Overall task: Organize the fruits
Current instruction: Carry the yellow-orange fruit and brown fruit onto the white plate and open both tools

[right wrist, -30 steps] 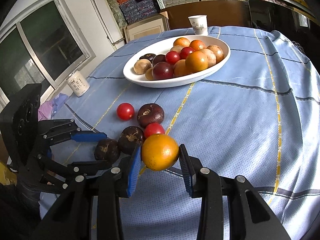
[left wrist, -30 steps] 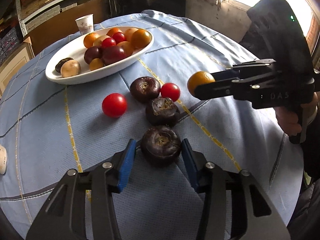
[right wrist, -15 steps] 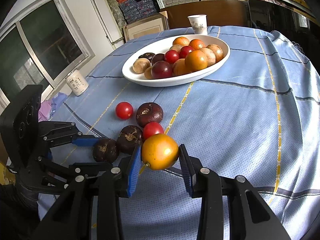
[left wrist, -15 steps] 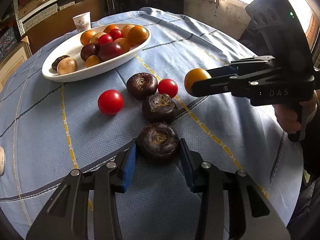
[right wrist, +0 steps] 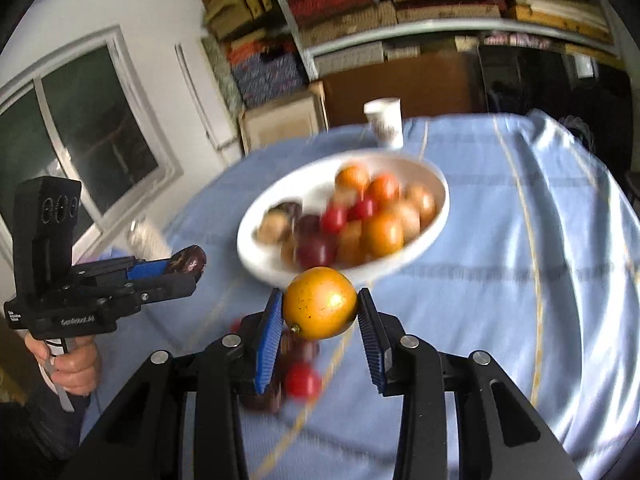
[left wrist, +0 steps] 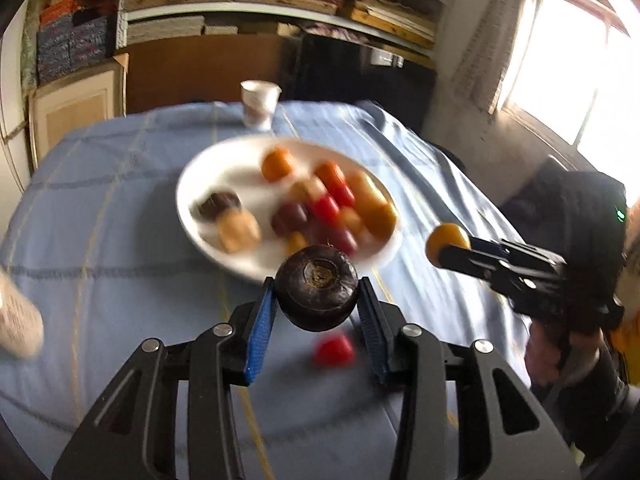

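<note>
My left gripper (left wrist: 316,300) is shut on a dark purple round fruit (left wrist: 317,286) and holds it in the air in front of the white oval plate (left wrist: 192,184) of mixed fruits. It also shows in the right wrist view (right wrist: 188,266). My right gripper (right wrist: 320,312) is shut on an orange fruit (right wrist: 320,309), raised before the plate (right wrist: 438,188); it shows at the right in the left wrist view (left wrist: 446,242). A red tomato (left wrist: 334,350) lies on the blue cloth below. Another red tomato (right wrist: 302,380) and dark fruits lie blurred under the right gripper.
A paper cup (left wrist: 259,104) stands behind the plate, also in the right wrist view (right wrist: 384,122). A white jar (left wrist: 16,320) is at the left table edge. Shelves and boxes stand behind the table. A window is at the right.
My left gripper closed on the dark fruit and lifted it off the cloth toward the plate. My right gripper rose with the orange fruit. Both views are now motion-blurred.
</note>
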Available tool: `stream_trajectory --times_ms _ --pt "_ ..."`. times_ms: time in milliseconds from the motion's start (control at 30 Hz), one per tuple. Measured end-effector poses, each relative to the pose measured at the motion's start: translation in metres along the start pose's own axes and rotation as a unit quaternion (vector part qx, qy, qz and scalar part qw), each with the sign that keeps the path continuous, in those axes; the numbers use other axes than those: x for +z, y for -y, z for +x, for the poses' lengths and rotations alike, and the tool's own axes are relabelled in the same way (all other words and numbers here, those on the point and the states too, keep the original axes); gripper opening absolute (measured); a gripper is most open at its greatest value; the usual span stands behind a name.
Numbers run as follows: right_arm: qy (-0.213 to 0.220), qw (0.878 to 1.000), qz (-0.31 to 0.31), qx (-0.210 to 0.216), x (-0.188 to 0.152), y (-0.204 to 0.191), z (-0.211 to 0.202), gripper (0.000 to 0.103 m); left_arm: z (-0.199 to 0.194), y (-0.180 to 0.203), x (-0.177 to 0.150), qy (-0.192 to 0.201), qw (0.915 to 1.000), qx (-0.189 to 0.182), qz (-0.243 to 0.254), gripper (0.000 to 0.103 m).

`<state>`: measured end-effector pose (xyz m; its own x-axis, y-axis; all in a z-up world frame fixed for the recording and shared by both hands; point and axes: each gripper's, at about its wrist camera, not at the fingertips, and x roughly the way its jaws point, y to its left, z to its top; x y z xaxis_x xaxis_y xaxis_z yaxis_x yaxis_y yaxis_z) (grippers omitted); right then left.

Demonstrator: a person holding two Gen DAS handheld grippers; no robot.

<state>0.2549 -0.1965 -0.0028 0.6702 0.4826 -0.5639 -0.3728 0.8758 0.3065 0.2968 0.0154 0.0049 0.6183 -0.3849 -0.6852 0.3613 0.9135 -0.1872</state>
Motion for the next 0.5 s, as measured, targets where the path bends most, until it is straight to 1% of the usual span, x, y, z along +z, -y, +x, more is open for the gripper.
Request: stream_trajectory --times_ms 133,200,267,300,333,400,433,500 --pt "0.006 1.0 0.004 -0.009 0.025 0.001 0.035 0.038 0.035 -0.019 0.036 0.003 0.9991 0.041 -0.012 0.04" --pt "0.002 1.0 0.01 -0.013 0.032 0.003 0.053 0.038 0.055 -0.026 0.044 -0.004 0.9982 0.057 -0.019 0.04" --pt "0.004 1.0 0.014 -0.014 0.036 0.005 0.067 0.038 0.073 -0.027 0.051 -0.007 0.9963 0.085 -0.009 0.041" --pt "0.006 1.0 0.013 -0.016 0.036 0.005 0.069 0.04 0.078 -0.027 0.053 -0.008 0.9955 0.094 -0.009 0.049" --pt "0.009 1.0 0.014 -0.016 0.036 0.005 0.069 0.049 0.079 -0.028 0.055 -0.007 0.9943 0.105 -0.014 0.071" --pt "0.028 0.999 0.018 -0.014 0.037 0.006 0.058 0.051 0.064 -0.026 0.054 0.022 0.9929 0.114 -0.026 0.089" --pt "0.034 0.999 0.017 -0.011 0.039 0.005 0.053 0.051 0.055 -0.023 0.052 0.034 0.9924 0.116 -0.023 0.09" --pt "0.042 0.999 0.013 -0.012 0.04 0.004 0.039 0.051 0.041 -0.017 0.05 0.042 0.9914 0.123 -0.013 0.093"
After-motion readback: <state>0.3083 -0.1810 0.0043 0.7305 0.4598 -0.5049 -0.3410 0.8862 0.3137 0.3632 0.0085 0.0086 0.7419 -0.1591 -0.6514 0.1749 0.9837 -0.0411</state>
